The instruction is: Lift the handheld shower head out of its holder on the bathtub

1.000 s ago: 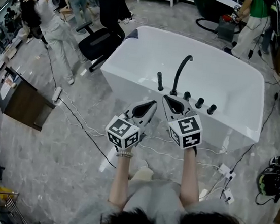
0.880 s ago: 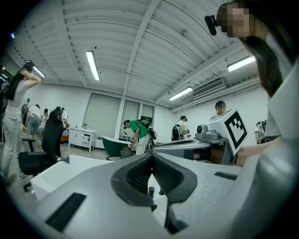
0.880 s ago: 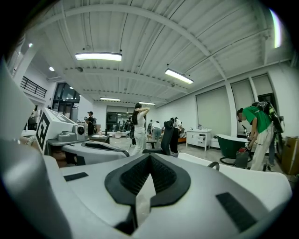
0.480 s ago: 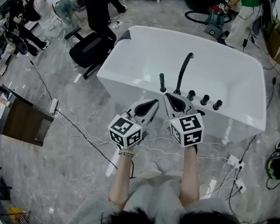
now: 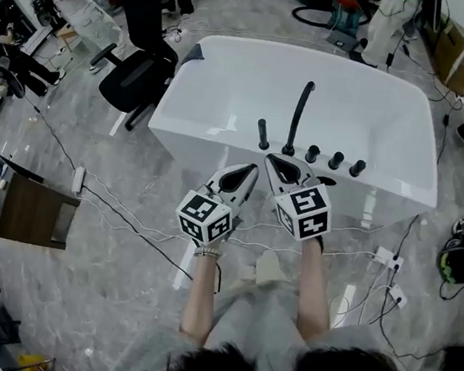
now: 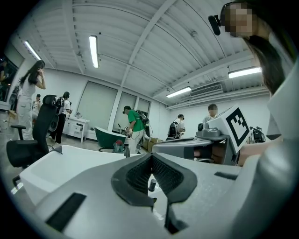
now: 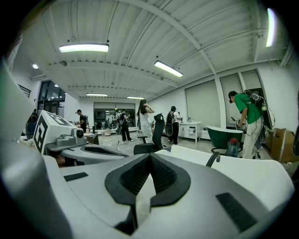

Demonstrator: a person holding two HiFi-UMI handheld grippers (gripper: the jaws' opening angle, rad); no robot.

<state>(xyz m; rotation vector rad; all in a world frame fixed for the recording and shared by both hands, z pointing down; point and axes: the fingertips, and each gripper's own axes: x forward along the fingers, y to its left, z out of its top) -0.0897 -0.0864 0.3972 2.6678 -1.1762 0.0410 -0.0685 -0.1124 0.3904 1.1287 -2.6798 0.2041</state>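
My left gripper [image 5: 249, 172] hung low in the middle of the head view, just short of the near rim of the white oval bathtub [image 5: 217, 106], with its jaws pressed together and nothing in them. That was the first hazard: if I drove it in closed like that, the tips would only knock the fitting rather than straddle it.

The slim black handheld shower head [image 5: 262, 133] stood upright in its holder on that near rim, just above and right of the left gripper and apart from it. It looked smooth and thin, so a grip taken off-centre could let it twist or slip back down.

My right gripper [image 5: 276, 163], close beside the left, was also closed and empty. With the two so close, they could get in each other's way.

The tall curved black spout [image 5: 299, 113] rose just right of the shower head, so a wide opening or a tilted pull might strike it. Further right, the three black knobs [image 5: 335, 160] could be nudged by a stray right gripper. Any hose below stayed hidden; I judged it might drag.
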